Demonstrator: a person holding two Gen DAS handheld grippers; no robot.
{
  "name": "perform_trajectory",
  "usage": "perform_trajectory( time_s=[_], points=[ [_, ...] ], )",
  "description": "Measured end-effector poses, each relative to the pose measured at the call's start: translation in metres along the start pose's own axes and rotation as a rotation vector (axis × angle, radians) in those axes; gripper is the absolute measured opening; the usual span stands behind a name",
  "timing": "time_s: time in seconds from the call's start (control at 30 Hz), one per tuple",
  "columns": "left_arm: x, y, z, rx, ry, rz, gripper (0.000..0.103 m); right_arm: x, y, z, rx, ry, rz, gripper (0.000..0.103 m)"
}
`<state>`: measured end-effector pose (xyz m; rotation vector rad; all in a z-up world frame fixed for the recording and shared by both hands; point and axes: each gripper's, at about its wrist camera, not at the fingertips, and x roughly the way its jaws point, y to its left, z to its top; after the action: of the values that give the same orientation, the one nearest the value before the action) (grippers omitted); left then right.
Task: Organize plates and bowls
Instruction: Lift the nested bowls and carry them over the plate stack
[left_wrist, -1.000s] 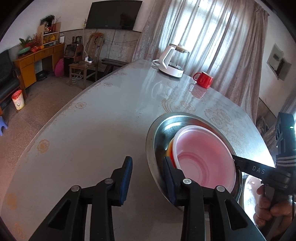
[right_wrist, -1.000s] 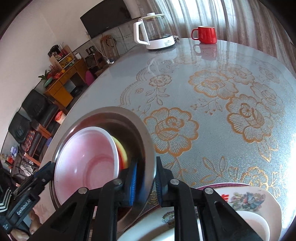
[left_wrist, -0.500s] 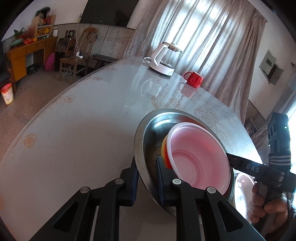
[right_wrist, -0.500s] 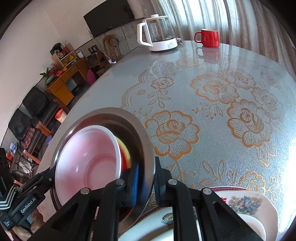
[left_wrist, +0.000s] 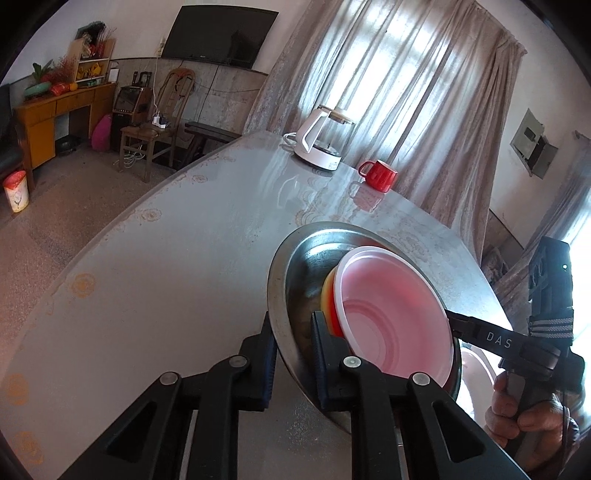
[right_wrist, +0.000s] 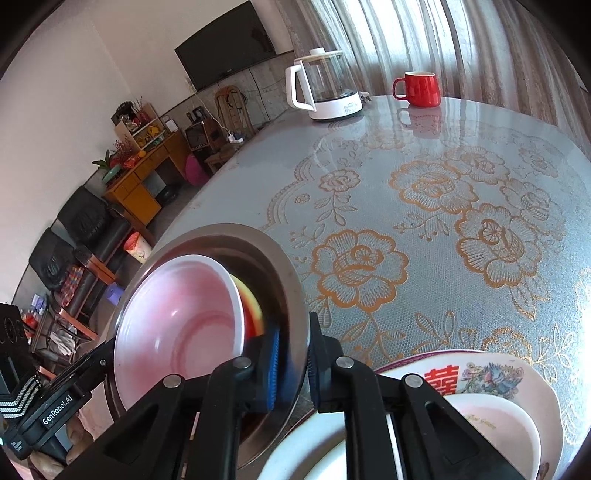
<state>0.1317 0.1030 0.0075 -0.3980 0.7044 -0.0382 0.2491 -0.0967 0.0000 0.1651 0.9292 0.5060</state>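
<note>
Both grippers clamp the steel basin (left_wrist: 295, 266) by its rim, on opposite sides — the left gripper (left_wrist: 293, 354), whose jaws have just been closing, on one edge, the right gripper (right_wrist: 291, 354) on the other. The basin sits tilted between them near the tabletop's (right_wrist: 424, 155) near edge, the pink bowl (left_wrist: 391, 314) nested inside. The plates (right_wrist: 498, 384) lie just beside the right gripper, so that hand is nearer — probably the basin's destination.

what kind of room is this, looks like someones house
Most likely a home living and dining room: a wall-mounted TV, a big table under a floral lace cover with a kettle and red mug, and curtained windows.
</note>
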Motion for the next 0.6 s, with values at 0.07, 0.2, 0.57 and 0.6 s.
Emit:
perform_trajectory(
  time_s=[0.07, 0.2, 0.57, 0.6],
  points=[
    [-0.006, -0.003, 0.0, 0.006, -0.01, -0.006, 0.017, -0.006, 0.002, -0.002, 0.0, -0.013, 0.0, 0.013],
    [-0.016, -0.011, 0.0, 0.024, -0.019, -0.023, 0.017, -0.021, 0.003, -0.006, 0.007, -0.043, 0.008, 0.013],
    [-0.029, -0.04, -0.005, 0.082, -0.015, -0.081, 0.016, -0.064, -0.009, -0.021, 0.035, -0.107, -0.019, 0.013],
    [-0.03, -0.043, -0.006, 0.091, -0.016, -0.086, 0.016, -0.067, -0.011, -0.023, 0.038, -0.11, -0.022, 0.013]
  ],
)
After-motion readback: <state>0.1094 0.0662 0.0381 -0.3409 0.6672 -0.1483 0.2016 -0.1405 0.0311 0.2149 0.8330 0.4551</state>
